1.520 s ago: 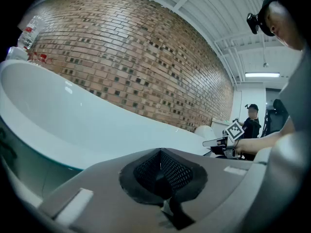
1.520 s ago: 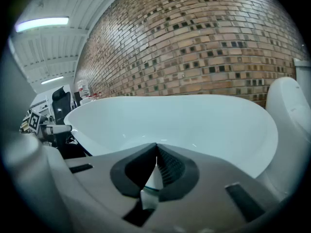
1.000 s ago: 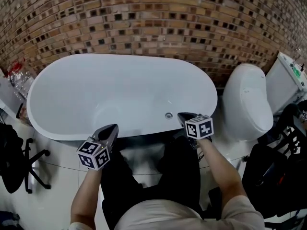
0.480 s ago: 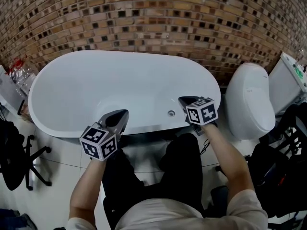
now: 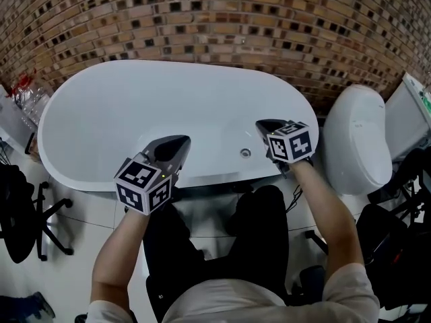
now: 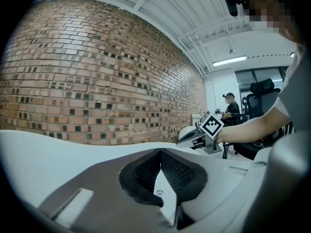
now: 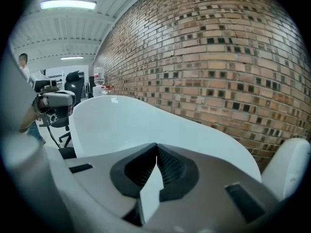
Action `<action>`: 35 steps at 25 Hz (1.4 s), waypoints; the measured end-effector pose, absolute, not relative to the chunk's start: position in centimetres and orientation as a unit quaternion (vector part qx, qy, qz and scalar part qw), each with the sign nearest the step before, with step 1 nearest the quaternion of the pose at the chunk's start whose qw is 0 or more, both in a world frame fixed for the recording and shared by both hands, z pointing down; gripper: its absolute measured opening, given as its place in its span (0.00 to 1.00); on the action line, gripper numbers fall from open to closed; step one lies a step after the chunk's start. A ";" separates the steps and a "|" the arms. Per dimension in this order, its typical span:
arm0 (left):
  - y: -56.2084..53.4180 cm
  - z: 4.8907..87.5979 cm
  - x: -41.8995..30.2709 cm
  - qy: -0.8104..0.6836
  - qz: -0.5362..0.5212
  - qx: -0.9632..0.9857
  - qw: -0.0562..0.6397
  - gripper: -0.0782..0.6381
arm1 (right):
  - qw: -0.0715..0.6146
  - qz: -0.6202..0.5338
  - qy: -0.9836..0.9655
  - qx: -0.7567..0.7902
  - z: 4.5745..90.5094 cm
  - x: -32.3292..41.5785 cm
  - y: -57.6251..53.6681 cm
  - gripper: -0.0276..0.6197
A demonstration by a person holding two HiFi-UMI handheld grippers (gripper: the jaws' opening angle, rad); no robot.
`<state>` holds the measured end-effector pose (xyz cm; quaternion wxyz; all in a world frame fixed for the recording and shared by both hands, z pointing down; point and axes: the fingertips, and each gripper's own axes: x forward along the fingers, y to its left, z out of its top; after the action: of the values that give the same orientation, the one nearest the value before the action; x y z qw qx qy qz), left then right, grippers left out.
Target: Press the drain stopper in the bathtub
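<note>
The white oval bathtub (image 5: 168,66) fills the middle of the head view. Its small round metal drain stopper (image 5: 245,153) sits in the tub floor near the front right. My right gripper (image 5: 264,124) hangs over the tub just right of and beyond the stopper, shut and holding nothing. My left gripper (image 5: 176,142) reaches over the near rim left of the stopper, also shut and empty. In the left gripper view the jaws (image 6: 159,152) meet at their tips above the tub (image 6: 39,149). The right gripper view shows its jaws (image 7: 156,148) closed over the tub (image 7: 126,120).
A brick wall (image 5: 215,19) runs behind the tub. A white toilet (image 5: 357,140) stands close on the right. A black office chair (image 5: 20,214) and plastic bags (image 5: 23,99) are at the left. My legs stand against the tub's near side.
Both grippers have moved forward over the tub's near rim, the left one farther. They stay shut. The tub sits slightly higher in the head view.
</note>
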<state>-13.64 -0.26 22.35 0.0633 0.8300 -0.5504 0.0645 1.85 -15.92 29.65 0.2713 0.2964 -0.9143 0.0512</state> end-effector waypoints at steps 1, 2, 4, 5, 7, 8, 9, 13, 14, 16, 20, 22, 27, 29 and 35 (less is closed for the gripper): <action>-0.7 22.0 -13.5 -0.548 0.067 0.831 0.060 0.12 | 0.273 0.051 -0.914 0.296 29.6 1.7 -16.2 0.06; -1.1 21.7 -13.4 -0.546 0.069 0.833 0.057 0.12 | 0.274 0.050 -0.914 0.295 29.6 1.4 -16.5 0.06; -2.0 21.3 -13.1 -0.543 0.071 0.835 0.052 0.12 | 0.273 0.050 -0.915 0.292 29.5 0.8 -17.1 0.06; -2.4 21.3 -13.0 -0.542 0.071 0.836 0.052 0.12 | 0.273 0.050 -0.916 0.291 29.5 0.5 -17.4 0.06; -3.4 21.6 -12.6 -0.539 0.072 0.837 0.056 0.12 | 0.277 0.049 -0.915 0.288 29.7 0.0 -18.1 0.06; -3.8 21.9 -12.5 -0.537 0.074 0.838 0.059 0.12 | 0.279 0.048 -0.915 0.287 29.8 -0.3 -18.4 0.06; -4.3 22.2 -12.3 -0.535 0.076 0.839 0.062 0.12 | 0.281 0.047 -0.915 0.287 29.9 -0.5 -18.7 0.06; -6.1 23.6 -12.1 -0.529 0.078 0.841 0.077 0.12 | 0.289 0.048 -0.913 0.284 30.5 -1.3 -20.1 0.07; -6.4 23.9 -12.1 -0.529 0.077 0.841 0.082 0.12 | 0.292 0.051 -0.912 0.284 30.8 -1.5 -20.5 0.06; -7.3 24.7 -12.1 -0.528 0.076 0.841 0.092 0.12 | 0.298 0.059 -0.909 0.287 31.6 -1.7 -21.3 0.06; -9.1 26.2 -12.0 -0.524 0.076 0.841 0.109 0.12 | 0.308 0.072 -0.904 0.288 33.0 -2.5 -23.0 0.06; -10.0 26.9 -12.0 -0.522 0.077 0.841 0.116 0.12 | 0.314 0.076 -0.902 0.288 33.7 -3.0 -23.8 0.06; -12.2 29.0 -11.7 -0.521 0.072 0.839 0.141 0.12 | 0.325 0.090 -0.895 0.292 35.9 -3.9 -26.3 0.07; -13.0 29.9 -11.4 -0.520 0.072 0.838 0.150 0.12 | 0.329 0.101 -0.891 0.295 37.1 -4.3 -27.2 0.06; -15.2 32.8 -10.7 -0.513 0.074 0.836 0.178 0.12 | 0.356 0.121 -0.878 0.297 41.4 -4.9 -28.9 0.07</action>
<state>-10.65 -15.19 32.77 0.1782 0.8363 -0.5131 0.0741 -4.88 -28.87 41.38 0.3556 0.2970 -0.8780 0.1205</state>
